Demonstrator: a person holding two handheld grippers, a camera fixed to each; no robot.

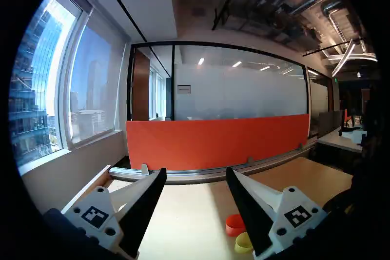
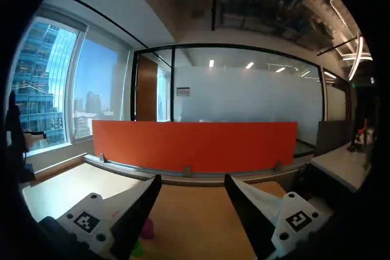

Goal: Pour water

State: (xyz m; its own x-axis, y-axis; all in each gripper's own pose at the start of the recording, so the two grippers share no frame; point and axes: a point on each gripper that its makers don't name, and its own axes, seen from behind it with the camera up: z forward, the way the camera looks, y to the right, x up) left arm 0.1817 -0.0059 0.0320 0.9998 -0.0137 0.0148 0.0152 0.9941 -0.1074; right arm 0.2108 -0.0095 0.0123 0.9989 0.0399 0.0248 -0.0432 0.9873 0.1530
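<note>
Low on the pale table [image 1: 195, 211] in the left gripper view: an orange cup [image 1: 234, 224] and a yellow cup [image 1: 243, 243], side by side, the yellow one nearer, both partly hidden behind the right-hand finger. In the right gripper view: a pink cup [image 2: 147, 229] on the table, just beside the left-hand finger, with a green thing [image 2: 138, 249] nearer, too hidden to name. No telling whether any cup holds water. Left gripper [image 1: 196, 170]: jaws wide apart, clamped on nothing, above the table. Right gripper [image 2: 193, 177]: jaws likewise apart, nothing between. Along the far edge of the table, an orange divider [image 1: 214, 143]; behind it, a frosted glass wall [image 1: 234, 89]; to the left, windows [image 1: 92, 94] onto tall buildings.
</note>
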